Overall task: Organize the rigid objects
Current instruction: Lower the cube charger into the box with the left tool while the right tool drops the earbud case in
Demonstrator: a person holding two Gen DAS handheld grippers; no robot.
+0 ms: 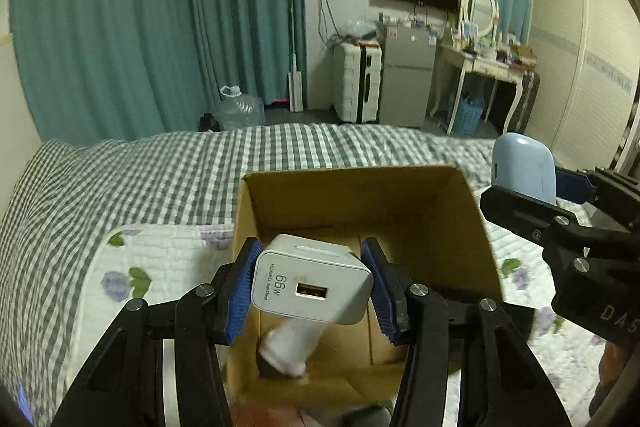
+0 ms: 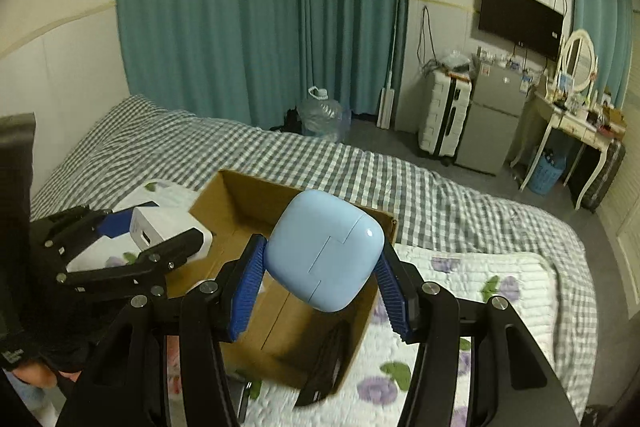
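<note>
- Left gripper (image 1: pixel 312 283): blue pads pinch a white charger (image 1: pixel 310 279) by its two sides, USB port facing the camera, "66W" legible. No gap visible between pads and charger body.
- Charger hangs over the open cardboard box (image 1: pixel 420 195), above the near half of its mouth. In the right wrist view it reads nearer the box's left wall; exact position over the rim uncertain.
- Right gripper (image 2: pixel 320 267): pads clamp a pale blue case (image 2: pixel 326 251), rounded and seamed, held tilted above the same box.
- Box sits on a floral quilt (image 2: pixel 500 267) laid over a checked bedspread (image 1: pixel 120 179).
- Inside the box: a blurred white cylindrical item (image 1: pixel 290 347) on the floor below the charger; a dark flat item (image 2: pixel 324 367) leaning at the near right wall. Identity of either not clear.
- Step in hand, by my reading: both items are carried and poised for drop-off into the box; neither is released.
- Next move calls for: lower each gripper inside the walls before spreading the fingers, one at a time so the two grippers do not crowd the opening.
- Aim the charger clear of the white item beneath; set the case in the free floor area.
</note>
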